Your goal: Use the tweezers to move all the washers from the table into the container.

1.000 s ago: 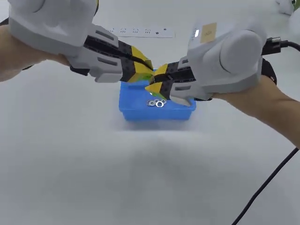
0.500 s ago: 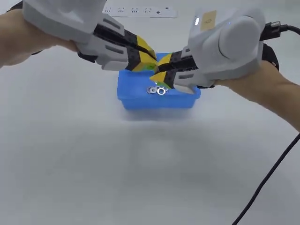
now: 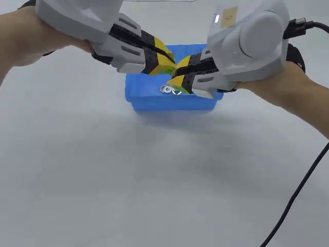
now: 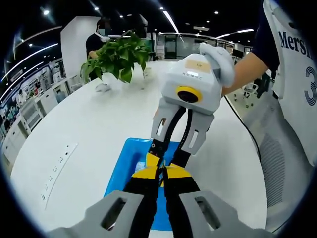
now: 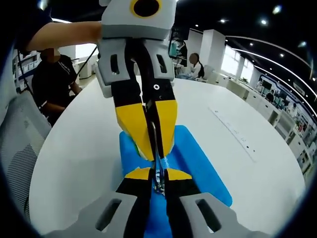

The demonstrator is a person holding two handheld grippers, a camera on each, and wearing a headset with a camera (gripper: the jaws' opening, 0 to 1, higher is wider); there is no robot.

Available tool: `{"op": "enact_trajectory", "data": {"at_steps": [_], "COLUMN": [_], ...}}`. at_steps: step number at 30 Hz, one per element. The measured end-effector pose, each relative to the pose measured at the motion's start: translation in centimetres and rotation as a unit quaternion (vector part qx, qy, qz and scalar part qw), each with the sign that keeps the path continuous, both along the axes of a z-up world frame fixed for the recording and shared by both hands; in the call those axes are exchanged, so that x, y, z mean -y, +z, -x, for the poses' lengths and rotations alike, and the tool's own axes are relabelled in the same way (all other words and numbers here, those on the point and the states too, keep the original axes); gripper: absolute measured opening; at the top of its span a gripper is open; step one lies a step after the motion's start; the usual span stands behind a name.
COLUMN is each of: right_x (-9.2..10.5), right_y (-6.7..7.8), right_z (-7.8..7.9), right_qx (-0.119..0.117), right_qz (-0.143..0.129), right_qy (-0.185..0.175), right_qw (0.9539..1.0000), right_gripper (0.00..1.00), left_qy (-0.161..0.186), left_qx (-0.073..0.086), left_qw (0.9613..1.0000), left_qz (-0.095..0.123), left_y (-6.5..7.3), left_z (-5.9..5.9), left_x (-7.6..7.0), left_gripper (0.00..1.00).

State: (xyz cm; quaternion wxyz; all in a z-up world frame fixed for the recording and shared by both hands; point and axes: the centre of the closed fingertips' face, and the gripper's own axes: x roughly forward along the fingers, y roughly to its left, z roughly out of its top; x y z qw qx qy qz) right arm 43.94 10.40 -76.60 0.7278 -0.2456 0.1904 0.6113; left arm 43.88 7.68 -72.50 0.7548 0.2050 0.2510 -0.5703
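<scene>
I've got left gripper (image 4: pixel 159 171) and right gripper (image 5: pixel 157 172) fingers both clenched on the tweezers (image 5: pixel 158 184) above the container (image 3: pixel 154 103); a mistimed release likely drops them.

washers (image 3: pixel 169 90): in container (image 3: pixel 154 104)
container: on table (image 3: pixel 154 180), under both gripper tips
left gripper (image 3: pixel 168 62), right gripper (image 3: pixel 176 84): tip to tip
tweezers (image 5: pixel 157 171): between right gripper's jaws

Your left claw (image 3: pixel 165 60) and right claw (image 3: pixel 178 78) meet tip to tip just above the blue container (image 3: pixel 154 104) on the white bench (image 3: pixel 128 180). At least 2 washers (image 3: pixel 168 90) lie inside it.
</scene>
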Motion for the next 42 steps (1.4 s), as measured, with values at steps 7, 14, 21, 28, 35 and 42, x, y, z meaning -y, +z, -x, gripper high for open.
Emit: {"op": "enact_trajectory", "data": {"at_steps": [7,14,21,28,35,42], "right_x": [0.2,0.4,0.5,0.3,0.1,0.4], "right_y": [0.0,0.5,1.8,3.8,6.3,7.3], "right_z": [-0.1,0.0,0.3,1.2,2.4,4.9], "right_qx": [-0.004,0.007,0.016,0.035,0.061,0.083], "right_qz": [-0.005,-0.004,-0.009,-0.015,-0.018,0.000], "right_qy": [-0.004,-0.005,-0.004,0.000,0.007,0.029], "right_qw": [1.0000,1.0000,0.9998,0.9993,0.9979,0.9962], "right_gripper": [0.11,0.11,0.11,0.10,0.09,0.08], "left_qy": [-0.005,-0.006,-0.002,-0.004,0.001,-0.002], "left_qx": [0.005,0.013,0.022,0.050,0.074,0.075], "left_qw": [1.0000,0.9999,0.9997,0.9987,0.9972,0.9971], "left_qz": [0.000,-0.002,0.006,0.006,0.010,0.010], "left_y": [0.2,0.9,2.1,4.2,6.6,7.4], "left_z": [0.3,0.5,0.9,1.8,3.3,5.5], "left_x": [0.5,0.6,0.5,-0.1,-0.4,-0.6], "left_gripper": [0.07,0.07,0.07,0.06,0.06,0.06]}}
